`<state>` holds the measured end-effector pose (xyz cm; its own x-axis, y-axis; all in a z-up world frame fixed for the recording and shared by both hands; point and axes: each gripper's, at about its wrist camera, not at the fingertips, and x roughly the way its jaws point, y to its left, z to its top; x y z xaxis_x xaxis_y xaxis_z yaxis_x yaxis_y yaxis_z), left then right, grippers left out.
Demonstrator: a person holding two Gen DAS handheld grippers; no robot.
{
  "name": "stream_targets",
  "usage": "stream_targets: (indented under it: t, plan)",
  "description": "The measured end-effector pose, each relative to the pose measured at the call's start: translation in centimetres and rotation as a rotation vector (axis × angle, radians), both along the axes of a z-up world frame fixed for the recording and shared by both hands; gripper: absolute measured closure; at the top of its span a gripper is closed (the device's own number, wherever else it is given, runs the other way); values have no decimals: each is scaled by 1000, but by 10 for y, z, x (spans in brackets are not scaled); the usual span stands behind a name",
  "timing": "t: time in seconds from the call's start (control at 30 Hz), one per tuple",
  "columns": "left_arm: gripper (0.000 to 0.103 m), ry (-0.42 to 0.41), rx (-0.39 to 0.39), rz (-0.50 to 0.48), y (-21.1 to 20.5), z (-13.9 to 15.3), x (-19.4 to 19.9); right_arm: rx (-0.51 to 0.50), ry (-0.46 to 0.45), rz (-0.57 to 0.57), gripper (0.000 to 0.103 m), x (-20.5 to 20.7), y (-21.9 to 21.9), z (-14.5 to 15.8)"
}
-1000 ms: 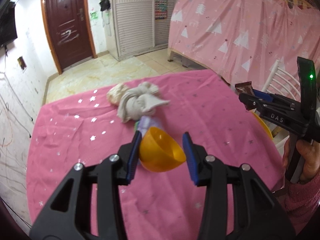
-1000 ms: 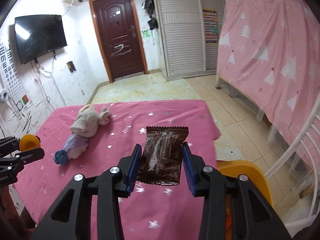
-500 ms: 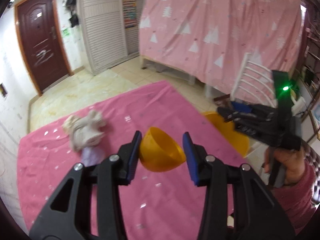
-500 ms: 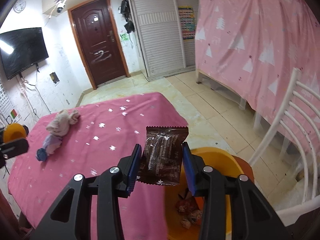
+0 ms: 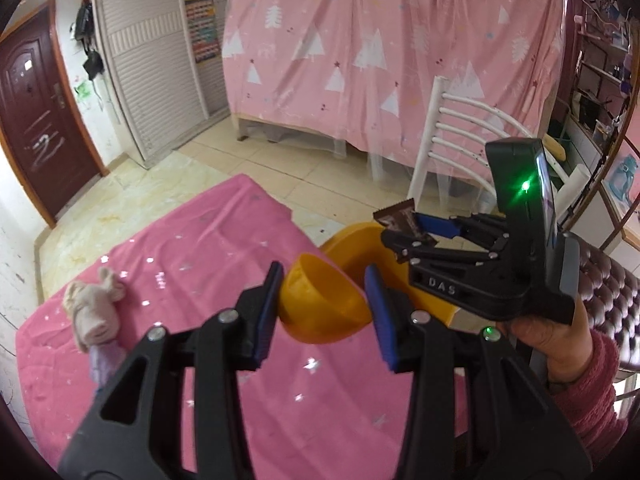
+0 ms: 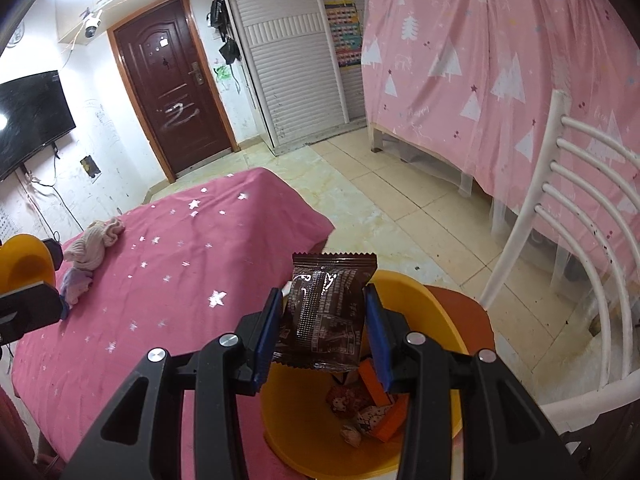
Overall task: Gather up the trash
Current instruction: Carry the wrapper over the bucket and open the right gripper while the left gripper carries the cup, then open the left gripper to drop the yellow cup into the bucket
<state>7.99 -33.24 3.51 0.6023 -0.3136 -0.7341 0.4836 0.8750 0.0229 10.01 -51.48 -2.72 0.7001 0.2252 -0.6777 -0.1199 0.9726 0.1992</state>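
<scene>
While the right gripper (image 6: 320,326) hangs directly above the yellow bin (image 6: 416,292), its blue pads are clamped on a brown snack wrapper (image 6: 326,316), which stands upright over the bin's open mouth. Down inside the bin lie crumpled wrappers and an orange box (image 6: 386,412). And the left gripper (image 5: 322,312) is squeezing a yellow half-shell (image 5: 320,308), hollow side up, just short of the bin's rim, over the edge of the pink starred tablecloth (image 5: 192,248). Well away from the bin, a bundle of pale cloth (image 6: 94,246) sits on the tablecloth. Beyond the bin, a white chair (image 6: 576,216).
</scene>
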Motion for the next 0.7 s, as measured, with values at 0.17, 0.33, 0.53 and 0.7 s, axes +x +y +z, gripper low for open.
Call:
stream_targets:
  t: [0.17, 0.33, 0.53, 0.7]
  plan:
    - [63, 44, -13, -14, -14, -10, 16, 1, 39, -12, 69, 5, -11, -16]
    - [63, 90, -24, -14, -27, -22, 34, 14, 90, -4, 67, 12, -17, -30]
    - [63, 121, -3, -22, -47, -34, 46, 26, 97, -19, 62, 14, -29, -35]
    - [63, 146, -24, -54, -64, -37, 47, 60, 83, -89, 60, 12, -52, -34]
